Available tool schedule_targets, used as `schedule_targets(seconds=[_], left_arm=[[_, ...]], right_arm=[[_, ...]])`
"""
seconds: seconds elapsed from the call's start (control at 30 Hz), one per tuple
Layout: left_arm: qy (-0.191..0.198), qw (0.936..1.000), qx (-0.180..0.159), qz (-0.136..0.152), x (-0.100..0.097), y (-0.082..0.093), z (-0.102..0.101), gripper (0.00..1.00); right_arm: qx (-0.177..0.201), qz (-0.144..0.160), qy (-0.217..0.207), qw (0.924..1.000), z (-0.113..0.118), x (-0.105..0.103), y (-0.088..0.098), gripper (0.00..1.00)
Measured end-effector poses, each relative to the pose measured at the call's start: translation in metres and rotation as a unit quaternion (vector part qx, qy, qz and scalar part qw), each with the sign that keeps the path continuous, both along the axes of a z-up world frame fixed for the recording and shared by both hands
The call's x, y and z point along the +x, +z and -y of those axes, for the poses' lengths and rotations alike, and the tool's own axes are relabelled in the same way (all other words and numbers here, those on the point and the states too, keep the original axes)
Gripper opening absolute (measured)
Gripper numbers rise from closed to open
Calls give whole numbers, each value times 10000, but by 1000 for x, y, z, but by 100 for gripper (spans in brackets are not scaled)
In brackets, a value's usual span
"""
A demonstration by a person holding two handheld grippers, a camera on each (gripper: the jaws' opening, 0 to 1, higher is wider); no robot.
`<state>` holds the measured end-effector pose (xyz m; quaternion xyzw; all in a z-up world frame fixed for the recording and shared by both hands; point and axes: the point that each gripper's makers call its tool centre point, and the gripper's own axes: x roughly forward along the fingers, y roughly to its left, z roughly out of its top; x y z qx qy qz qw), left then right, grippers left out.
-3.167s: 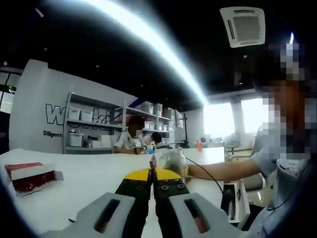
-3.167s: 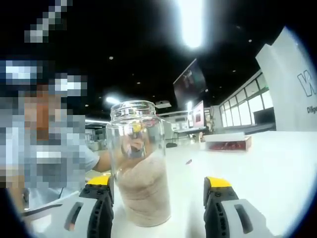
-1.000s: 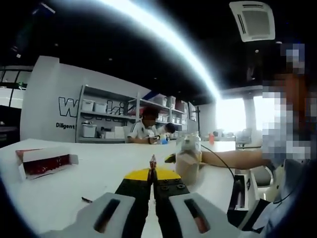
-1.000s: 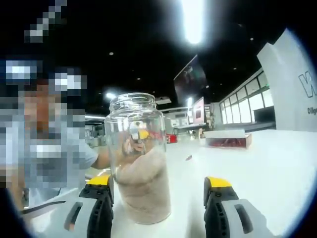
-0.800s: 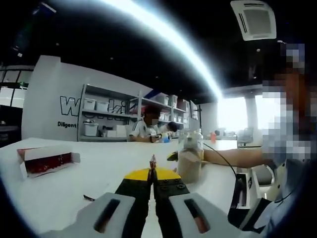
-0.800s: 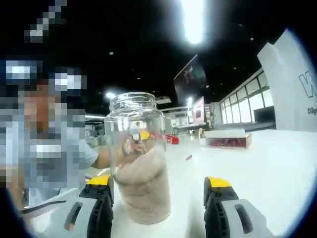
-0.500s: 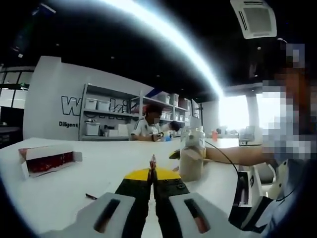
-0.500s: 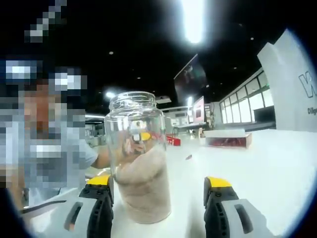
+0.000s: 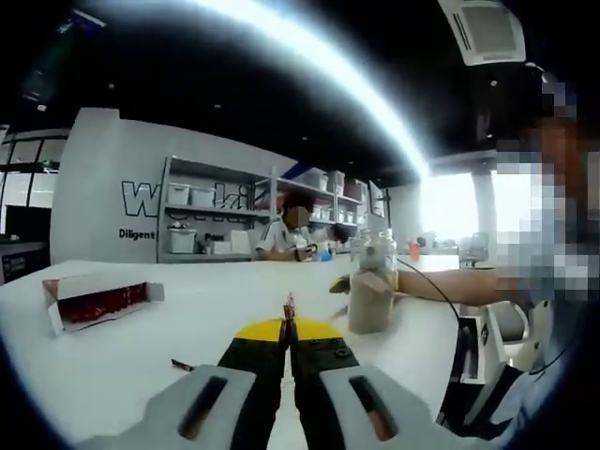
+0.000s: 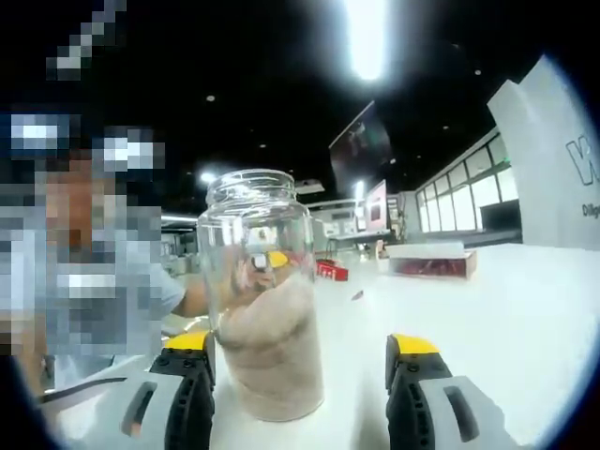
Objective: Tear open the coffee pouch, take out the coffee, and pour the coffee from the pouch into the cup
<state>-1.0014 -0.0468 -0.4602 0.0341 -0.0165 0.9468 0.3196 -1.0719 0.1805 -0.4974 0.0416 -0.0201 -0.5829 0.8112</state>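
Observation:
A clear glass jar [image 10: 261,309] stands on the white table [image 10: 525,319], about a third full of beige coffee powder. It sits between the wide jaws of my right gripper [image 10: 300,366], which is open, and closer to the left finger [image 10: 187,370]. In the left gripper view the same jar [image 9: 371,292] is ahead to the right, with a yellow fingertip [image 9: 339,284] beside it. My left gripper [image 9: 288,323] is shut on a thin red coffee pouch [image 9: 289,305], seen edge-on above its tips. That red pouch [image 10: 330,271] also peeks out behind the jar.
An open red and white box [image 9: 97,299] lies on the table to the left, seen too as the box [image 10: 431,262] far behind the jar. A small dark scrap [image 9: 181,364] lies on the table. A person's forearm [image 9: 441,286] rests at the right. Shelves and seated people are far behind.
The left view has swung left, so the jar now sits further right in it. Behind the jar, the red pouch has slid out to the right. The jar and right gripper stay put.

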Motion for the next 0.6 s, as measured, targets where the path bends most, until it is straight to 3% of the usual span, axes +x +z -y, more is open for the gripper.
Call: schedule_targets(seconds=[0.6], left_arm=[[240, 9991, -336, 55, -6, -16, 8, 5]], right_arm=[[72, -42, 9, 10000, 1, 4, -3, 74]])
